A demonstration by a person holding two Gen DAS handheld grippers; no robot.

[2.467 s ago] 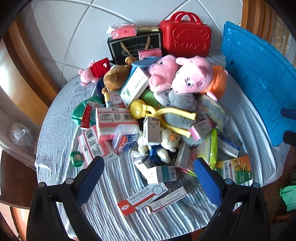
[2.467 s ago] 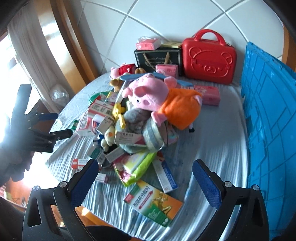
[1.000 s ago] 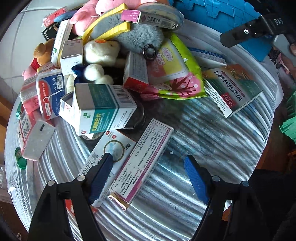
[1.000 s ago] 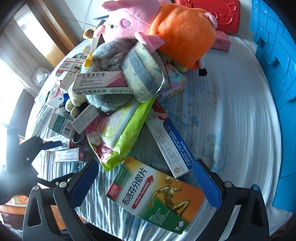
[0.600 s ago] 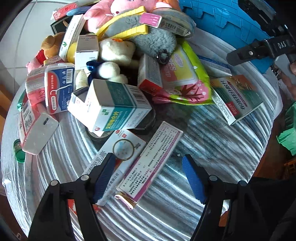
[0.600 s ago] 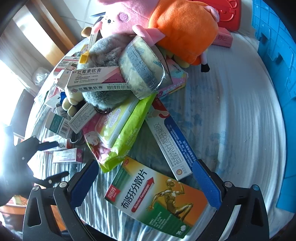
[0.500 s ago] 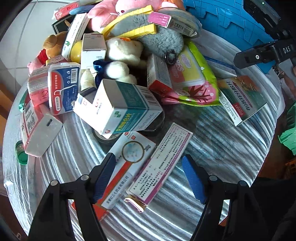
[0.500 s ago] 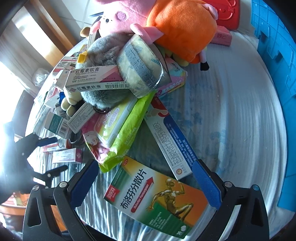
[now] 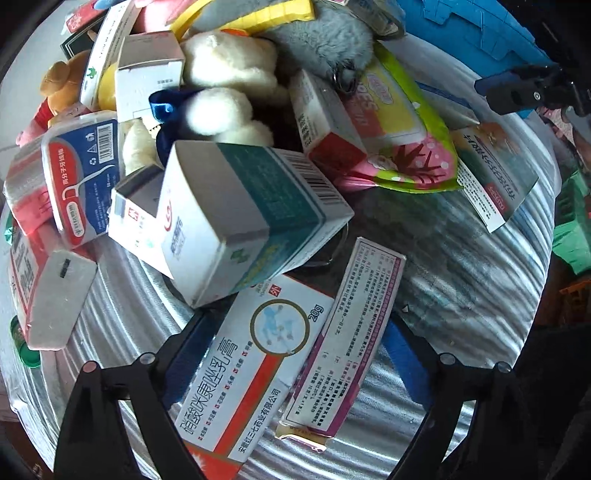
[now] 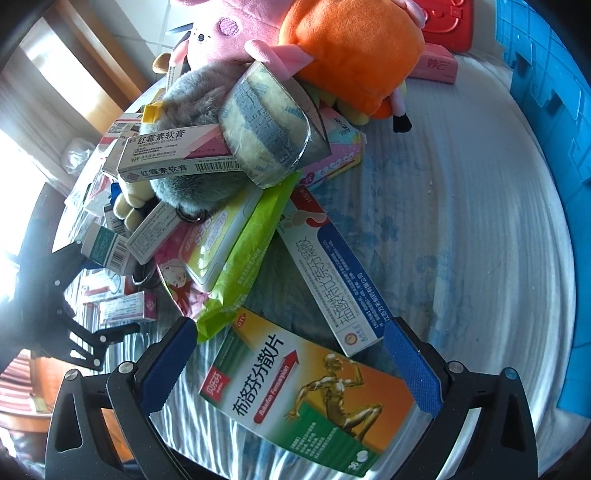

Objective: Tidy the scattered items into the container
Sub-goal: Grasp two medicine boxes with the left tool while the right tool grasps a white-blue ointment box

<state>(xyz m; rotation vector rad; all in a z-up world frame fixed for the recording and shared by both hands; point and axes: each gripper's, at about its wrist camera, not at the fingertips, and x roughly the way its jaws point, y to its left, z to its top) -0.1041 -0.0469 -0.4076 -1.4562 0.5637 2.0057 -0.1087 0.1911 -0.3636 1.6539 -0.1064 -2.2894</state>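
My left gripper (image 9: 293, 354) hangs low over the striped cloth, its jaws opening. Two flat boxes lie between its fingers: a white and red ointment box (image 9: 258, 365) and a purple-edged white box (image 9: 351, 339). The ointment box covers part of the left pad (image 9: 184, 350); I see no pad pressing. My right gripper (image 10: 291, 365) stands open over an orange and green medicine box (image 10: 306, 398), which lies flat between its pads, untouched. The blue crate (image 10: 546, 92) stands at the right edge of the table and also shows as the blue crate (image 9: 461, 33) behind the pile.
A heap of boxes and plush toys fills the table's middle: a teal and white box (image 9: 240, 221), a green wipes pack (image 10: 229, 258), a long blue and white box (image 10: 332, 280), an orange and pink plush pig (image 10: 351, 48). Bare cloth (image 10: 480, 240) lies before the crate.
The left gripper has come down and forward, so the two flat boxes now lie between its fingers, and its jaws stand wider. The right gripper has hardly moved.
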